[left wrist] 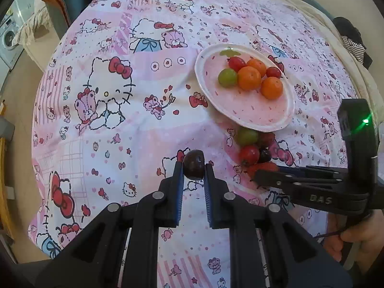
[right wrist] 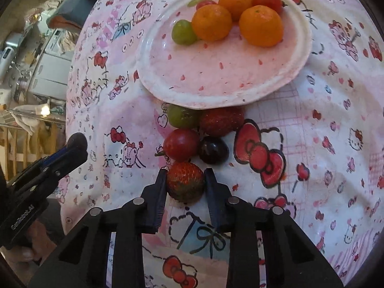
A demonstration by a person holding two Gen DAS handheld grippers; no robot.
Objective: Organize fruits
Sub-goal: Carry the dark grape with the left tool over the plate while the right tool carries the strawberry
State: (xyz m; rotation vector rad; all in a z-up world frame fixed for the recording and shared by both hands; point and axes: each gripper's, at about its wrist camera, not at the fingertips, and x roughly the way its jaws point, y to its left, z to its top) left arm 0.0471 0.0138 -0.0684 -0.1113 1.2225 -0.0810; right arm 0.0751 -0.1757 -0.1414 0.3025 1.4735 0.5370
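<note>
My left gripper (left wrist: 194,166) is shut on a dark cherry (left wrist: 194,165), held above the cloth, left of the fruit pile. My right gripper (right wrist: 185,182) is shut on a strawberry (right wrist: 185,182) at the near end of the pile; it also shows in the left wrist view (left wrist: 264,171). A pink plate (right wrist: 216,79) holds three oranges (right wrist: 261,26), a green grape (right wrist: 183,32) and cherry tomatoes (right wrist: 267,0). In front of the plate lie a green grape (right wrist: 182,116), a second strawberry (right wrist: 222,121), a cherry tomato (right wrist: 181,144) and a dark cherry (right wrist: 213,150).
A Hello Kitty cloth (left wrist: 108,96) covers the table. A washing machine (left wrist: 8,38) and clutter stand beyond the left edge. Dark clothing (left wrist: 352,38) lies at the far right. The left gripper shows at the left of the right wrist view (right wrist: 60,158).
</note>
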